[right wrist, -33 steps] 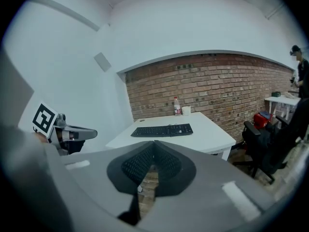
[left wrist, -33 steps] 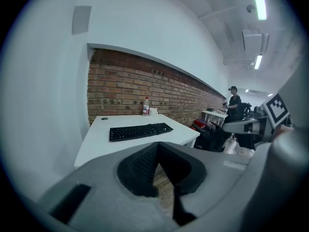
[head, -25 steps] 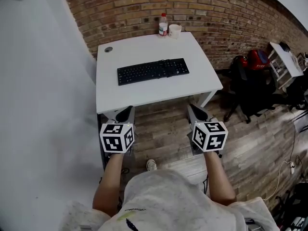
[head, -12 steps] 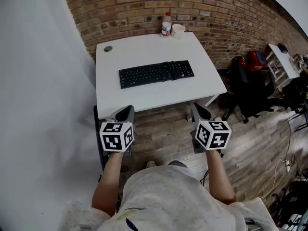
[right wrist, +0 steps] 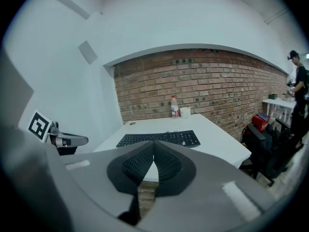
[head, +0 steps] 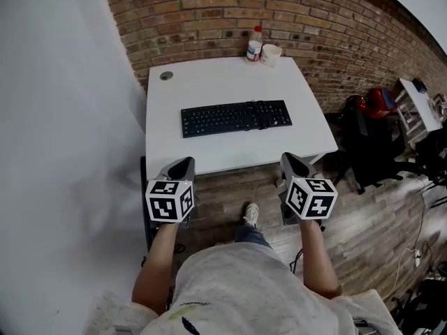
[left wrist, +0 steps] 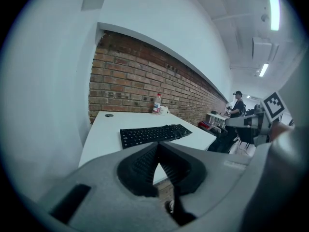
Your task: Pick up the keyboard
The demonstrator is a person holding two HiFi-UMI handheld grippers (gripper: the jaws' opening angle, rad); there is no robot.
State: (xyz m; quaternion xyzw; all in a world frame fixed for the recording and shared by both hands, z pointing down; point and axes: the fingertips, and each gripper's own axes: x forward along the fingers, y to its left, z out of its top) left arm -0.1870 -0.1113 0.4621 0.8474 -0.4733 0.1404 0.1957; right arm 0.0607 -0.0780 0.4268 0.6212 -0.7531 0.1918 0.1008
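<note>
The label on the red-capped clear plastic bottle [head: 255, 45] is too small to read. The small round grey disc [head: 166, 76] on the white rectangular surface [head: 307, 117] cannot be identified. The dark ribbed fingers [left wrist: 140, 170] of the left gripper [left wrist: 158, 146] cover most of that surface's near edge.

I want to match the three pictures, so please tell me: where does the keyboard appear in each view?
Head view: the keyboard lies upper middle, across the white table.
Left gripper view: the keyboard is near the centre, slightly low.
Right gripper view: the keyboard is near the centre, slightly low.
Shared landmark: the bottle at the table's far edge.
</note>
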